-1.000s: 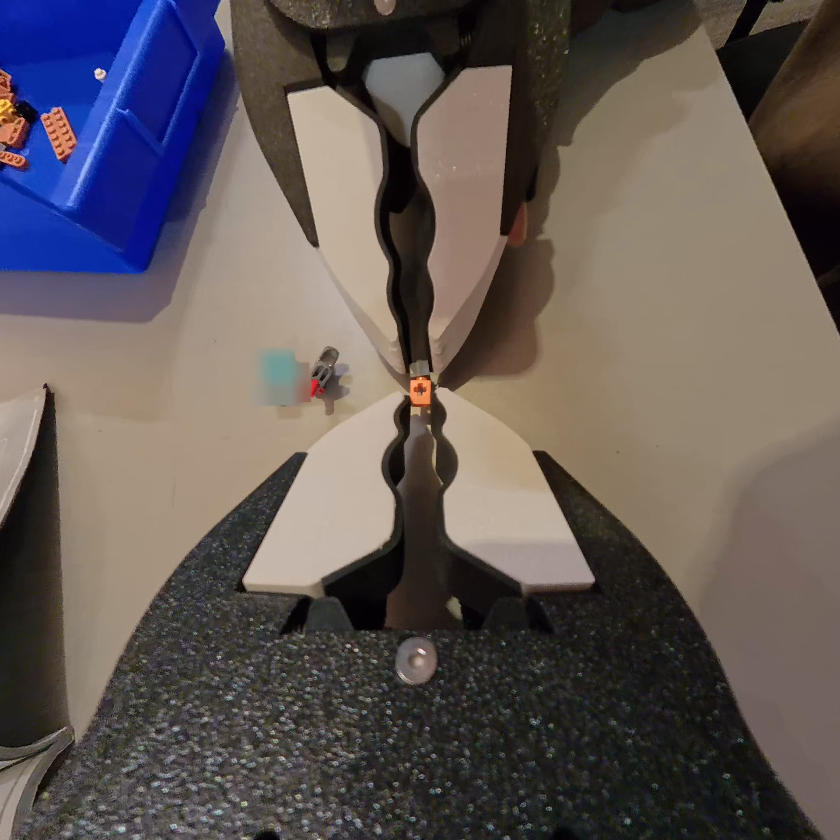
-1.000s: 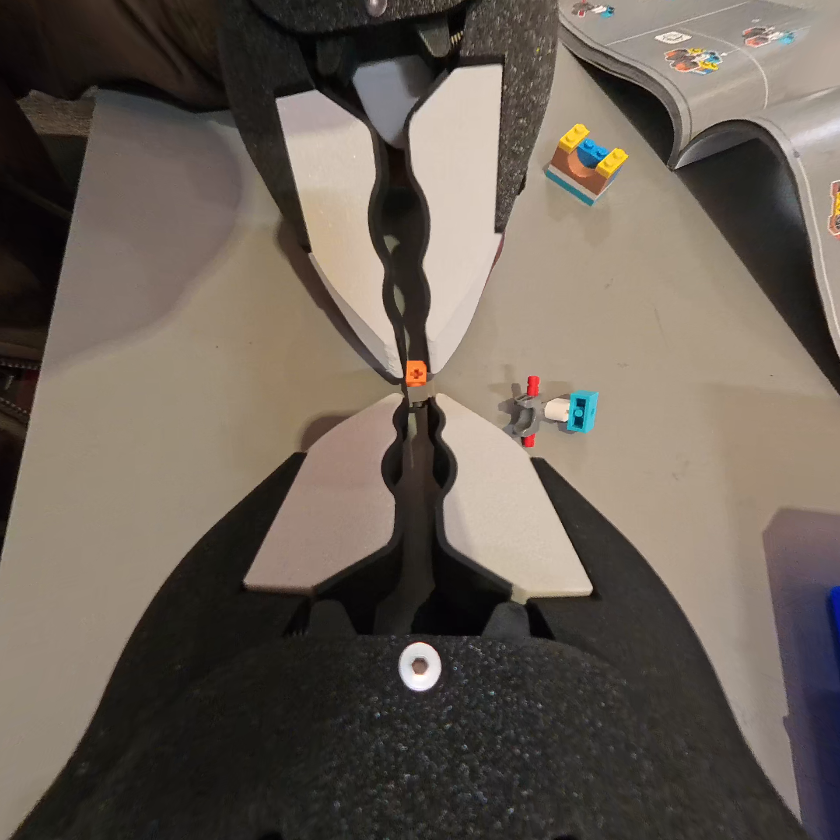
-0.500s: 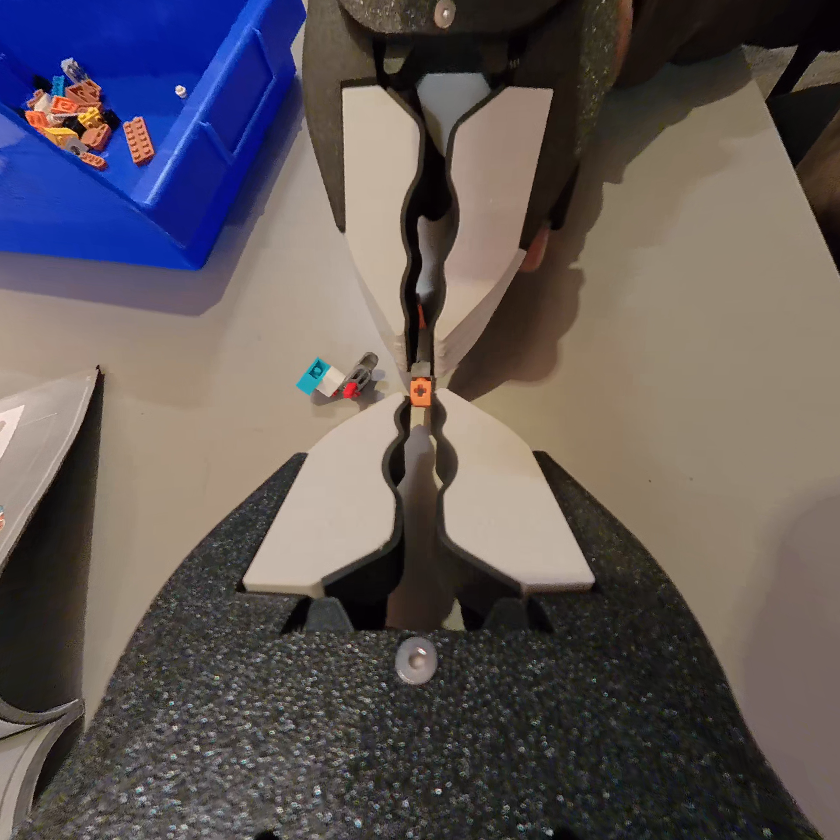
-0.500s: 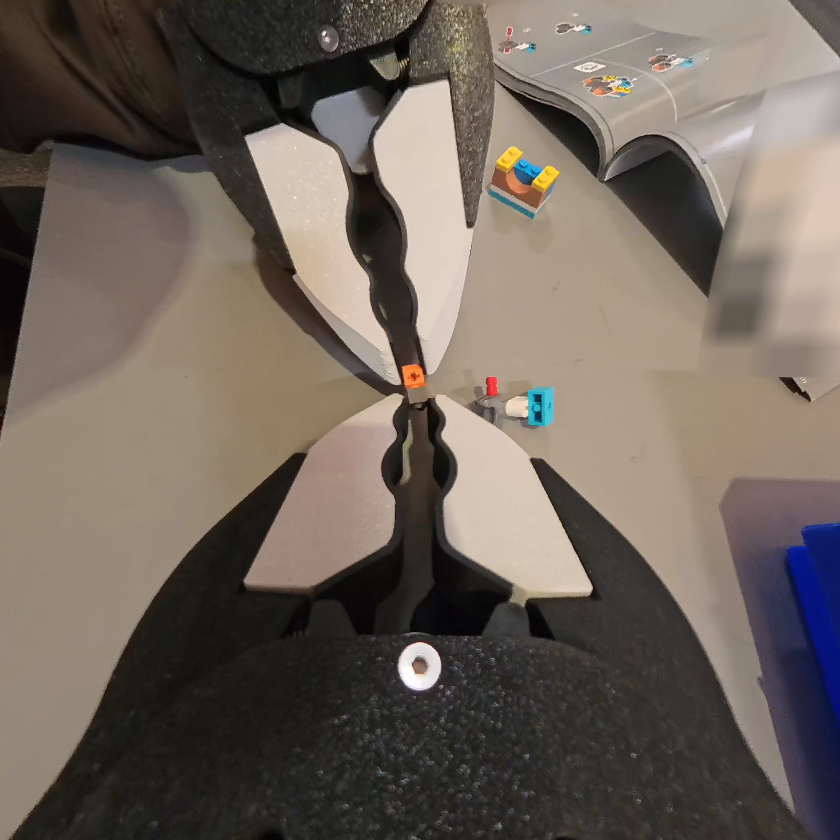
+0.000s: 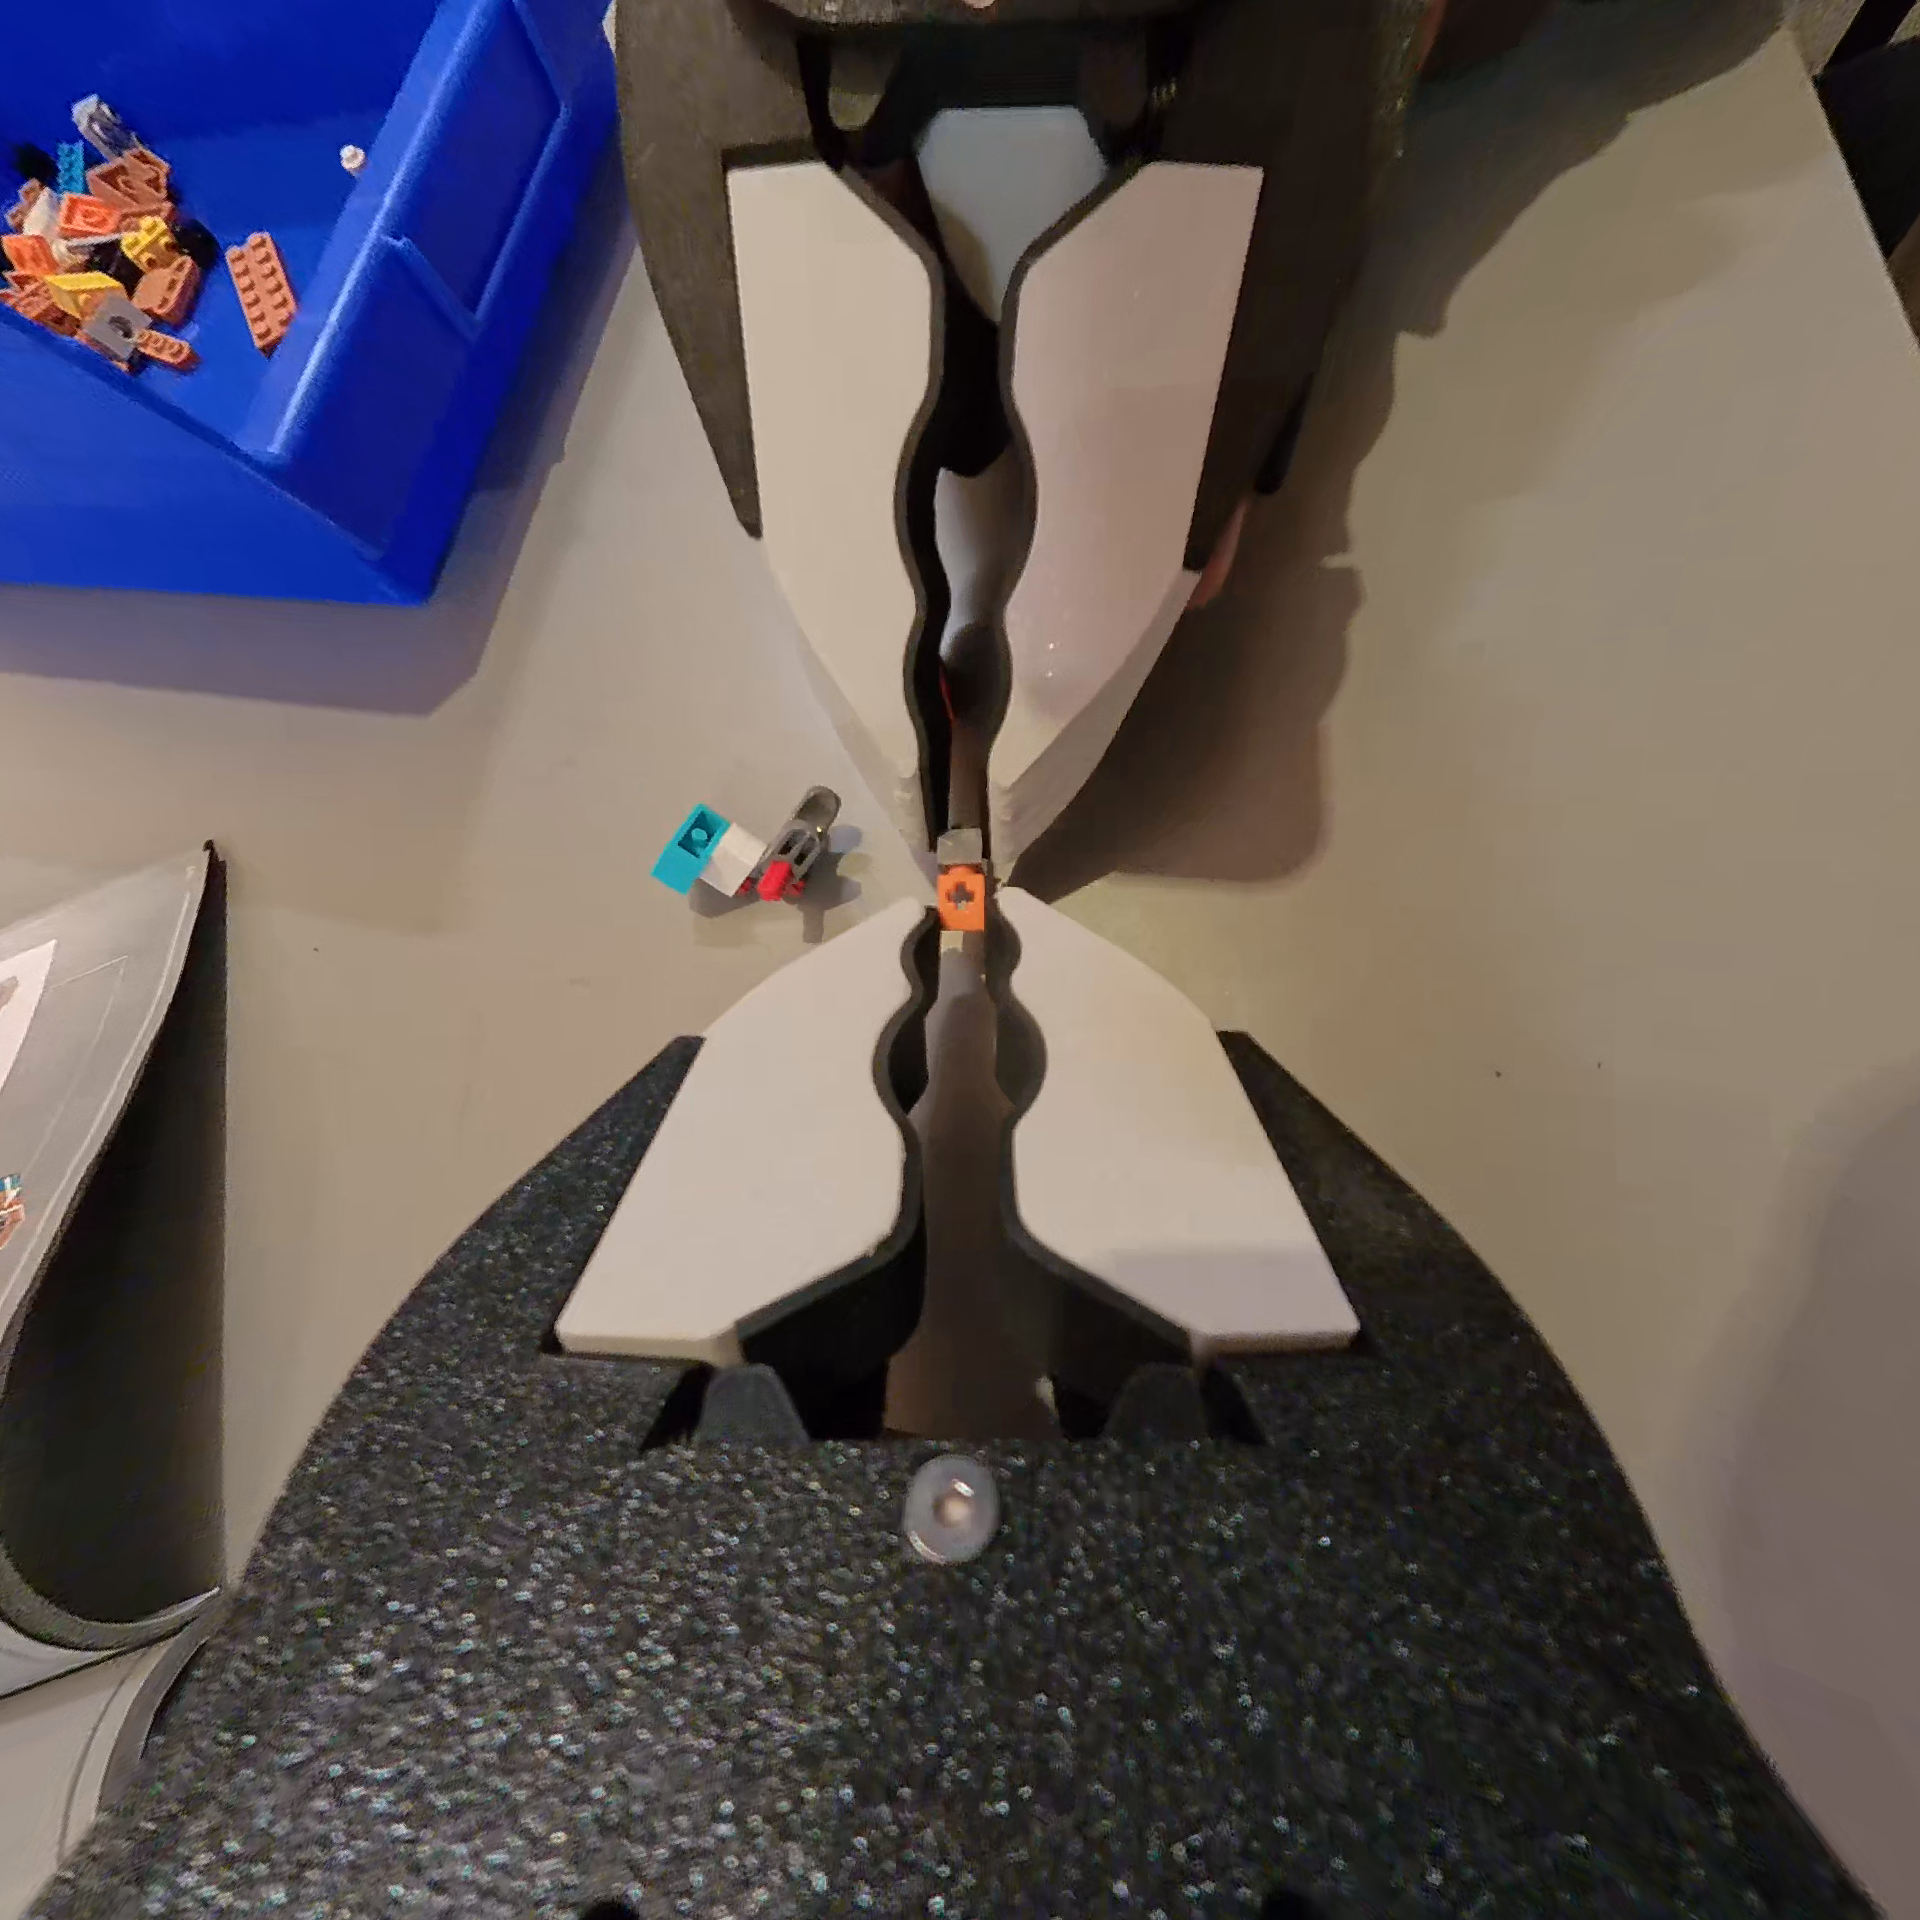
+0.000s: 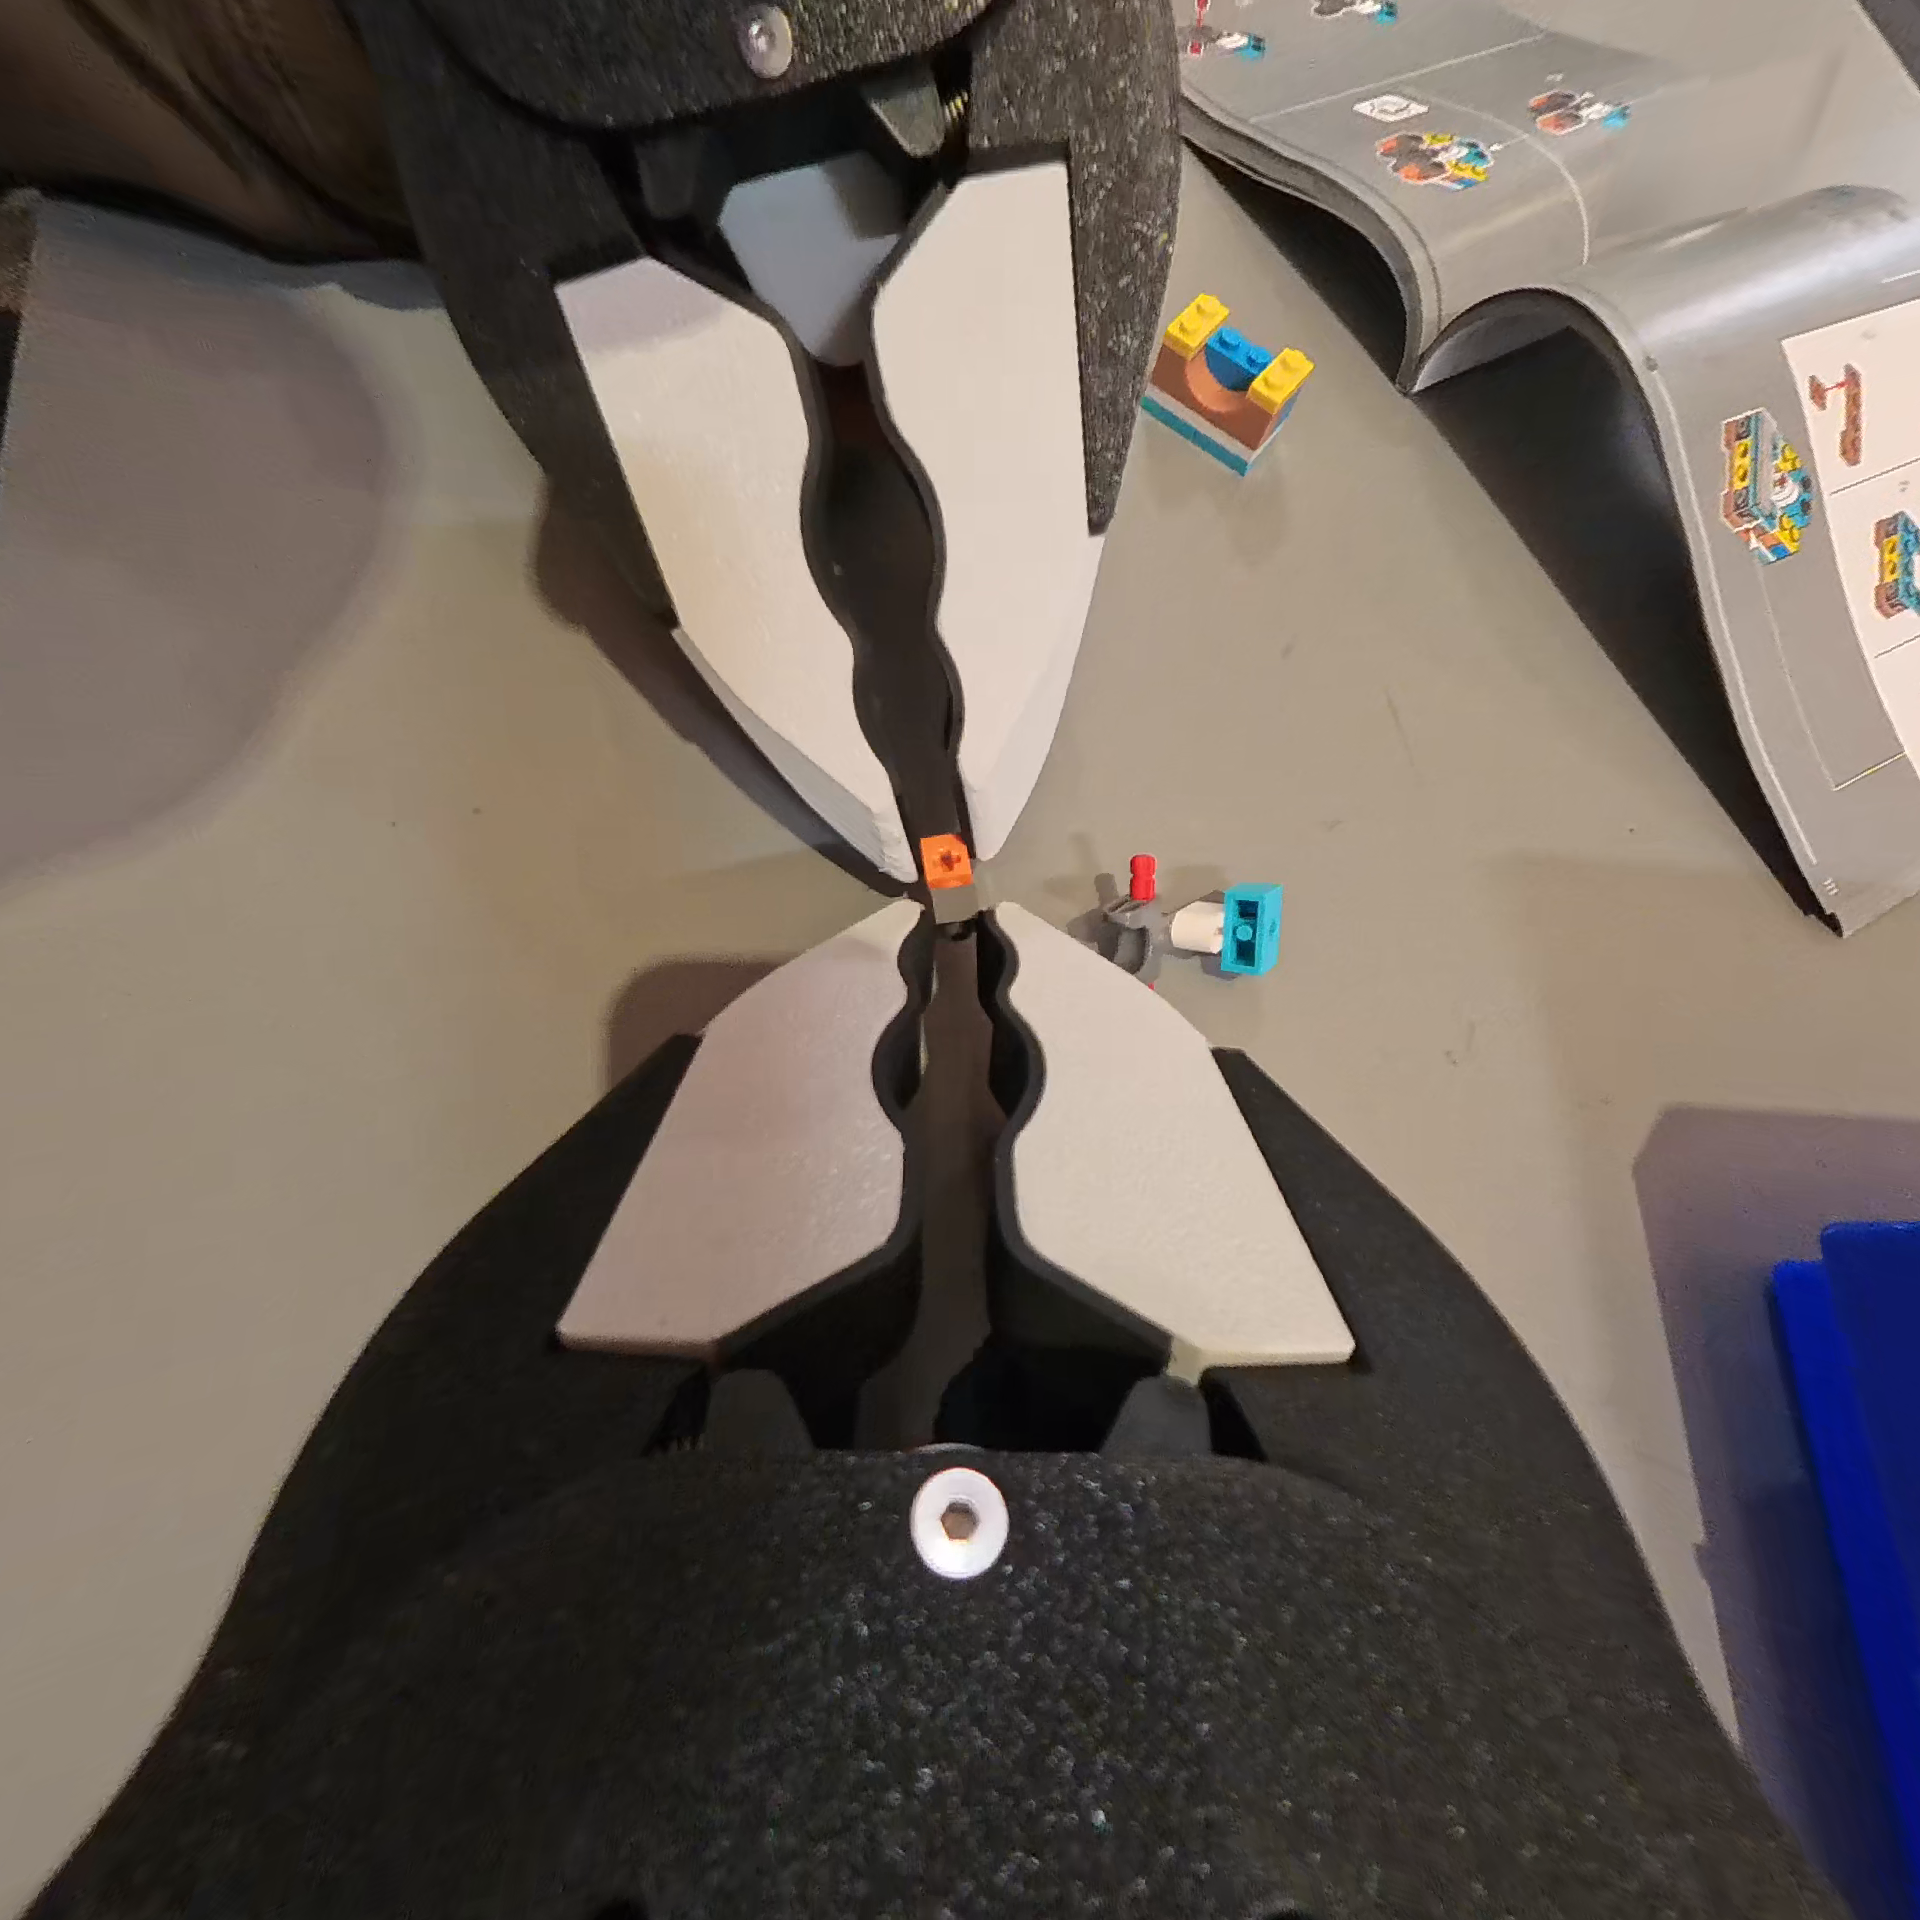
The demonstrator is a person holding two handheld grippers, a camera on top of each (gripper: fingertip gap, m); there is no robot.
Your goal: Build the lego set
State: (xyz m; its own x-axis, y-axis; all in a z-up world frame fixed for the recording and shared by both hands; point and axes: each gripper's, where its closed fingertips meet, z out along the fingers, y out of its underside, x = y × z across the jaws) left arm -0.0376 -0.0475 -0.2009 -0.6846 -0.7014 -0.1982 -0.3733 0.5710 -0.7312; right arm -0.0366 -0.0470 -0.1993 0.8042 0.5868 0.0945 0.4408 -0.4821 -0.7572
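Observation:
My left gripper (image 5: 961,920) and right gripper (image 6: 951,920) meet tip to tip above the table. The left one is shut on a small orange piece (image 5: 961,899), which also shows in the right wrist view (image 6: 948,862). The right one is shut on a small grey piece (image 6: 951,902) that touches the orange piece; it also shows in the left wrist view (image 5: 961,847). A small assembly of teal, white, grey and red parts (image 5: 743,857) lies on the table just beside the tips, seen also from the right wrist (image 6: 1195,925).
A blue bin (image 5: 312,436) with several loose bricks sits at the far left; its corner shows in the right wrist view (image 6: 1849,1455). A brown arch build with yellow and blue bricks (image 6: 1226,379) stands near an open instruction booklet (image 6: 1662,260). The booklet's edge also shows (image 5: 104,1039). Left and right tips are no more than a few centimetres apart.
Both grippers stay shut and tip to tip on the joined pieces. The pair has shifted over the table, and the left gripper now leans at an angle in the right wrist view.

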